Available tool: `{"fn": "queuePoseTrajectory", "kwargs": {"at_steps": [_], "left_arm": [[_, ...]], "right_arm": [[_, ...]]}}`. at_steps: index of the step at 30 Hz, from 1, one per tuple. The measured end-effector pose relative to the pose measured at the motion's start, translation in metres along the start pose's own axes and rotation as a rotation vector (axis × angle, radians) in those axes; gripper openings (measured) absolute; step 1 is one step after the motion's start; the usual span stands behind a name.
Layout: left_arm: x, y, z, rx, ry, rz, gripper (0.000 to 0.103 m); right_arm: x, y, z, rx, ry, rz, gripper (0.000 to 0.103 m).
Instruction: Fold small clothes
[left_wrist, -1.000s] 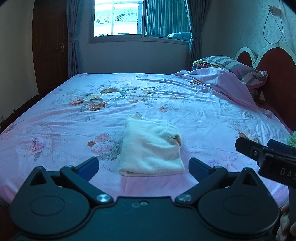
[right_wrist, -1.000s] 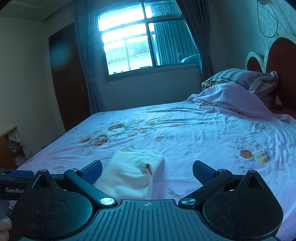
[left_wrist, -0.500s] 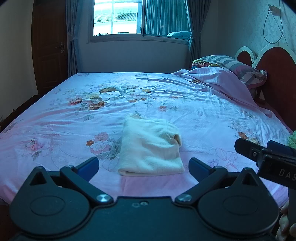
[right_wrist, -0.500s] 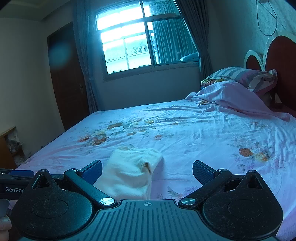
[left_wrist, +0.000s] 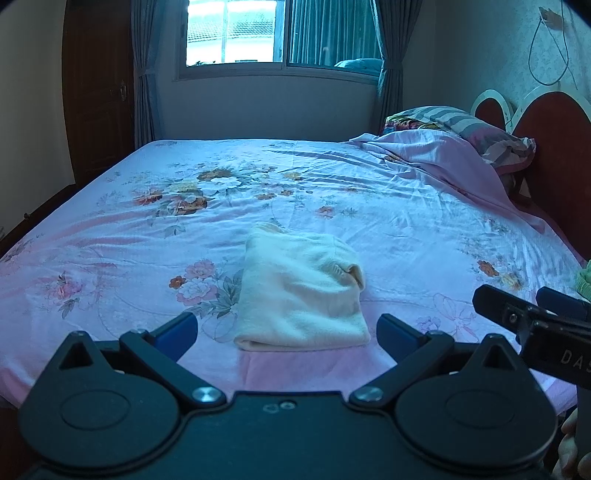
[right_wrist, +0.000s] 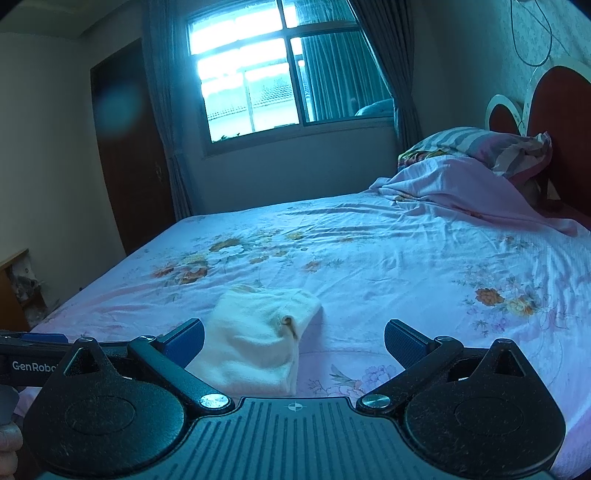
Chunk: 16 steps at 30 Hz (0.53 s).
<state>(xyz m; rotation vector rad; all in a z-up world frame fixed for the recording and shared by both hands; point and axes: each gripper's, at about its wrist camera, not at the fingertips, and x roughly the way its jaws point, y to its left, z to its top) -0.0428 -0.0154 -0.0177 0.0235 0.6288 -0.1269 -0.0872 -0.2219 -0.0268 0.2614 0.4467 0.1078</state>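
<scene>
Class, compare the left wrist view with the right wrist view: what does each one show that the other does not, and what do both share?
Only the left wrist view shows the right claw entering at its right edge, and a bit of green cloth beyond it. Only the right wrist view shows a wooden shelf at far left. Both share the folded cream garment lying free on the floral bedsheet, the striped pillow, the window, and open claws.

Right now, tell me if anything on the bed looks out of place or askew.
Little stands out. The folded cream garment lies neatly on the floral sheet, though one tan-edged corner pokes up at its right side. Near the headboard, a pink cover lies rumpled against the striped pillow.
</scene>
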Motion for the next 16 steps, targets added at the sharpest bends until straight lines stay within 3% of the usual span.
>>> {"fn": "queuePoseTrajectory", "kwargs": {"at_steps": [12, 16], "left_arm": [[0.027, -0.002, 0.006, 0.010, -0.010, -0.008, 0.099], [0.044, 0.004, 0.013, -0.036, 0.011, -0.029, 0.100]], "right_arm": [[0.019, -0.003, 0.000, -0.002, 0.033, -0.014, 0.103], [0.031, -0.004, 0.001, -0.014, 0.048, -0.013, 0.103]]}}
